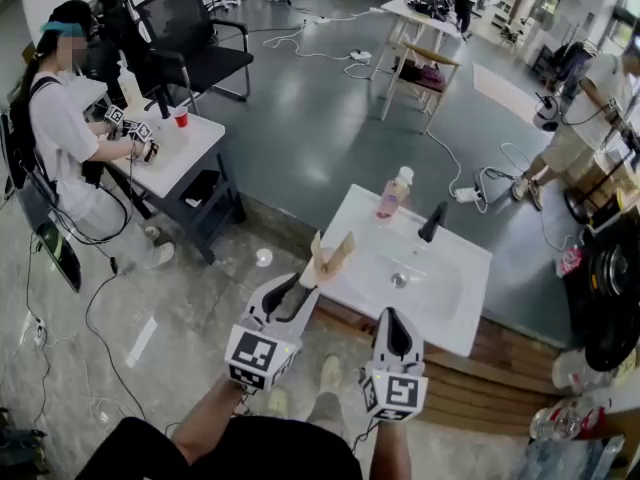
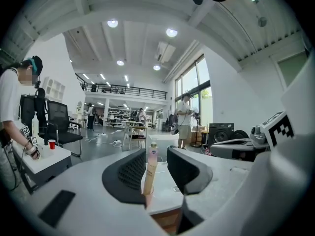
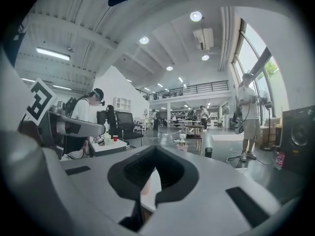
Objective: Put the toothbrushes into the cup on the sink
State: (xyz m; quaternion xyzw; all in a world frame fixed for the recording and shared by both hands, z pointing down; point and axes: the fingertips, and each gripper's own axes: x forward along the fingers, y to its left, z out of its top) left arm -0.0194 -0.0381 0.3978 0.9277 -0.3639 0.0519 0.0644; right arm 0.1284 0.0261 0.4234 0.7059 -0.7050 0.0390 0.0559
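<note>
Left gripper [image 2: 157, 156] jaws apart around the upright toothbrush [image 2: 150, 168] in the cup [image 2: 147, 194] at the sink's [image 1: 440, 298] corner, right gripper [image 1: 392, 320] closed empty; looks light, stiff, slim, so pinch mid-shaft.

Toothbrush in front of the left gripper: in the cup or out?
In: the toothbrush stands upright in the cup at the sink corner, seen between the left gripper's parted jaws.

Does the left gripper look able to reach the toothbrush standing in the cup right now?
Probably yes: the left gripper's jaws stand apart, the toothbrush upright in the gap between them, nothing in the way.
</note>
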